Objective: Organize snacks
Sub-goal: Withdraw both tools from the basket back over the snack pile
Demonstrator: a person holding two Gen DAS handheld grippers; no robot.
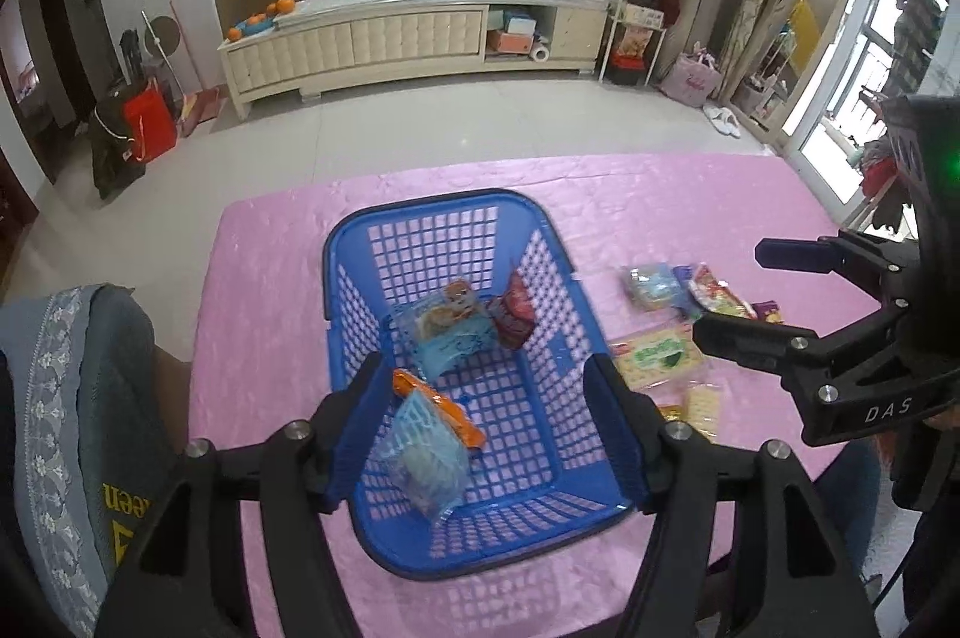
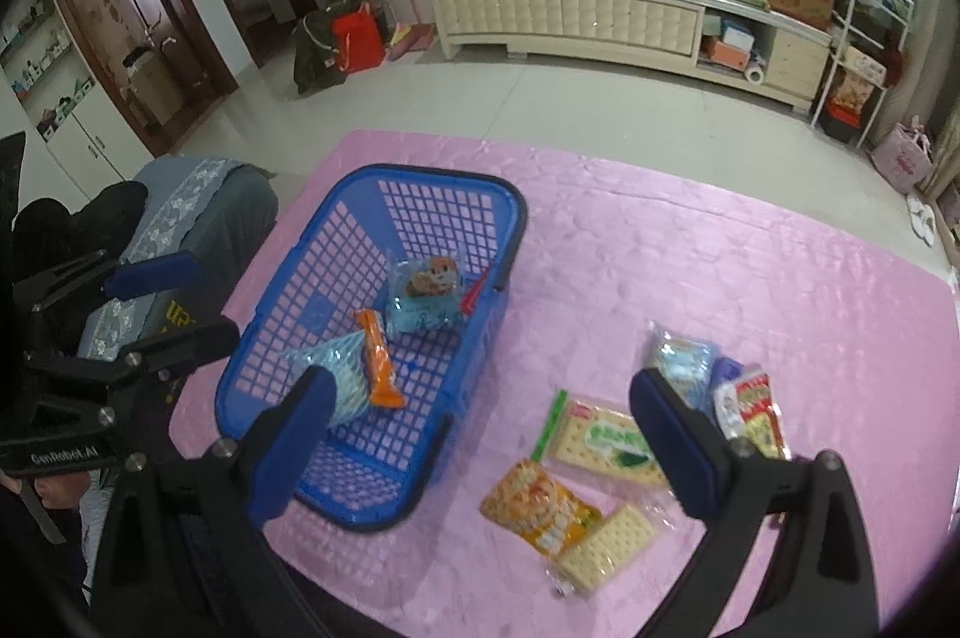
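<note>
A blue plastic basket (image 1: 543, 254) (image 2: 336, 242) stands on the pink tablecloth. Inside lie a light blue packet (image 1: 429, 452) (image 2: 336, 368), an orange packet (image 1: 444, 407) (image 2: 378, 365), a blue packet with a cartoon animal (image 1: 447, 326) (image 2: 423, 296) and a red packet (image 1: 513, 311). My left gripper (image 1: 486, 410) is open and empty above the basket's near end. My right gripper (image 2: 480, 434) is open and empty above loose snacks right of the basket: a green cracker pack (image 2: 606, 443) (image 1: 654, 353), an orange bag (image 2: 540, 509), a plain cracker pack (image 2: 606, 539), a pale blue packet (image 2: 681, 359) and a red-yellow packet (image 2: 759, 413).
The pink cloth (image 2: 690, 248) covers the table; its far edge meets tiled floor. A grey-covered chair (image 1: 66, 398) stands at the table's left. A long cream cabinet (image 1: 414, 32) lines the far wall. The right gripper shows in the left wrist view (image 1: 738, 290).
</note>
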